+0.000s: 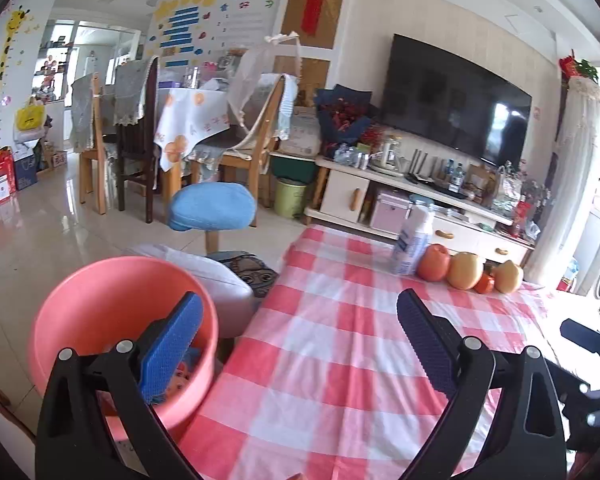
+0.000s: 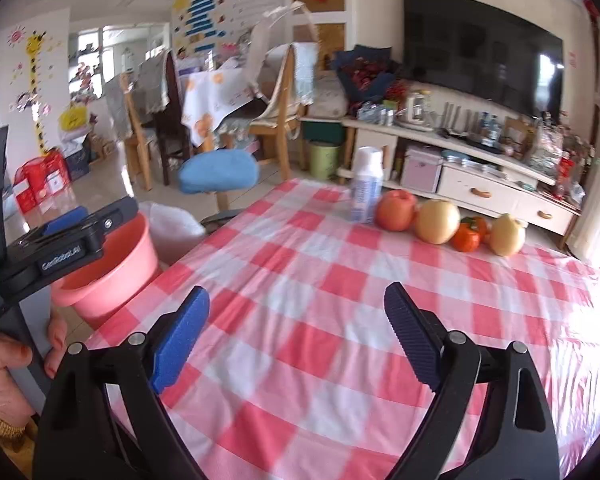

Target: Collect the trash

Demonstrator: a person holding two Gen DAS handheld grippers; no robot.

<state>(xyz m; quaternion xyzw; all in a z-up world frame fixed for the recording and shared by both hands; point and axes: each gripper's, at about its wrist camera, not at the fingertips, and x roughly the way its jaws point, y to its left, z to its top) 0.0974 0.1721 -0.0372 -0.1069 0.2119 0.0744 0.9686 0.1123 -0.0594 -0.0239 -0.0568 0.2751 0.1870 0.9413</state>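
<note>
The checked tablecloth serves as landmark. The pink bin stands just off its left edge, colourful scraps visible inside. The left gripper straddles that edge, jaws wide, nothing held. The right gripper hovers over the cloth, wide, empty. A white bottle and fruit line its far edge.

A glossy plastic film covers the checked tablecloth. The pink bucket is smooth plastic. The floor tiles shine.
</note>
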